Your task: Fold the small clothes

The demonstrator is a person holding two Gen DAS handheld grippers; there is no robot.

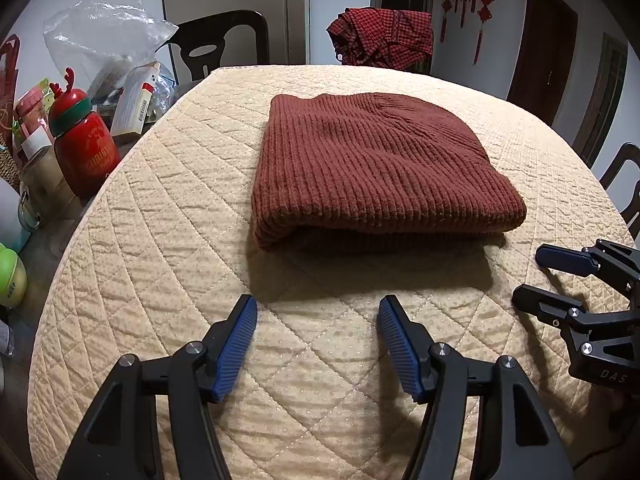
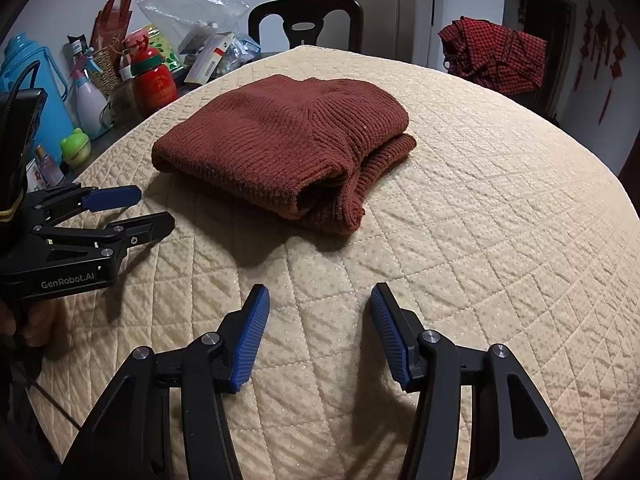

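You are holding both grippers over the near part of the quilted beige cover (image 1: 160,240) on the table, and neither is touching the garment. Your left gripper (image 1: 318,308) is keeping its jaws spread wide with nothing between them; your right gripper (image 2: 320,300) is doing the same, jaws apart and empty. The rust-brown knit sweater (image 1: 372,164) is lying folded into a thick bundle at the middle of the cover, just beyond both sets of fingertips. A red reindeer-cap bottle (image 1: 84,152) is standing among clutter at the left edge.
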